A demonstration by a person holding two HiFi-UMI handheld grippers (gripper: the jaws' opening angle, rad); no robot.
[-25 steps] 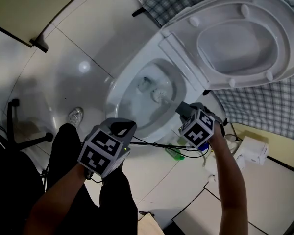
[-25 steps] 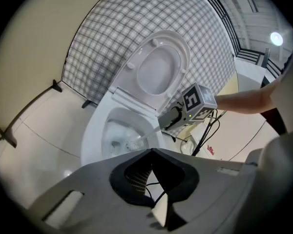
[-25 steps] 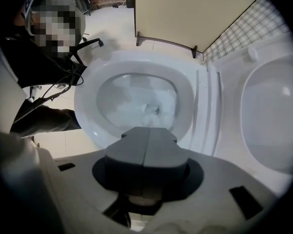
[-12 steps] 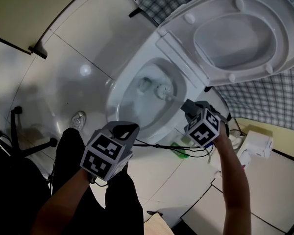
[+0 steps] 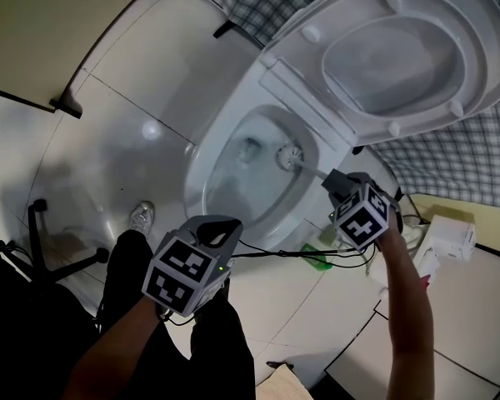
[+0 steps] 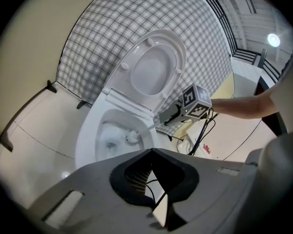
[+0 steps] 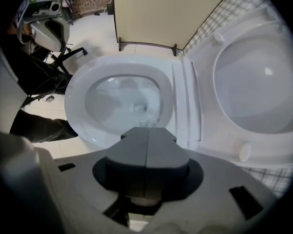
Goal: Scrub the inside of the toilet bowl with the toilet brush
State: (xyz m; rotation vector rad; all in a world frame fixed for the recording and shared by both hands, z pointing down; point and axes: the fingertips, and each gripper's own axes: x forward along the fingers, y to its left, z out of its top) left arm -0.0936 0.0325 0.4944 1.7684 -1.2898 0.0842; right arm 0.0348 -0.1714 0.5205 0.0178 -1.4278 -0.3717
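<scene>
The toilet brush (image 5: 290, 155) has been swept from mid-bowl toward the hinge side of the toilet bowl (image 5: 202, 192), its handle clamped in the right gripper (image 5: 337, 182). The left gripper (image 5: 214, 227) is held idle near the front rim, jaws parted and empty. Scrubbing is judged under way; next, the head should be dragged round toward the front wall.

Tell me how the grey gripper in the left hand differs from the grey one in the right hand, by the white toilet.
The left gripper has its jaws apart and empty; the right gripper is shut on the white toilet brush. The left gripper hangs short of the white toilet bowl; the right gripper is beside its rim, with the brush head down inside. Both point at the bowl.
</scene>
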